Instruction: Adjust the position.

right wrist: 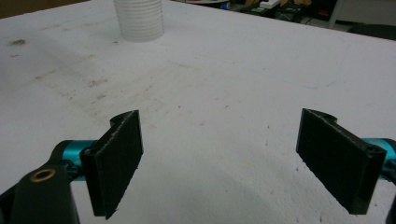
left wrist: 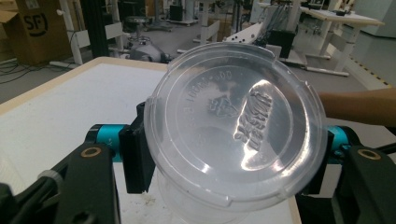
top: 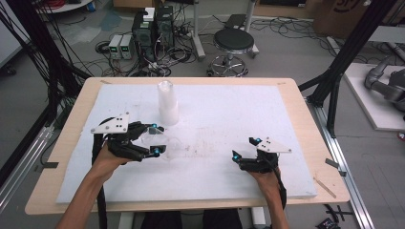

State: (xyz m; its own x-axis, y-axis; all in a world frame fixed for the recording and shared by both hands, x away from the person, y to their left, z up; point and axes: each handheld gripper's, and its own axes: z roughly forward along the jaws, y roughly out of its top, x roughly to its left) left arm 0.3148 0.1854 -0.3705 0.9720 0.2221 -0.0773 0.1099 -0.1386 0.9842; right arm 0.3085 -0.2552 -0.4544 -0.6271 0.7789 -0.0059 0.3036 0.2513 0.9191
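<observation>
Left gripper view: the left tongs (left wrist: 224, 154) are clamped on a clear lid (left wrist: 233, 126) held above the surface (top: 229, 114). Right tongs (right wrist: 233, 158) stand apart, empty. Placing the lid is left, probably on the cup stack (top: 167, 102).

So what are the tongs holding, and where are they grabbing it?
The left tongs pinch a clear plastic lid by its opposite edges. The right tongs are open and hold nothing.

obstacle: cup stack (top: 167, 102) at table's far middle | free: white mat (top: 229, 119) right of it
</observation>
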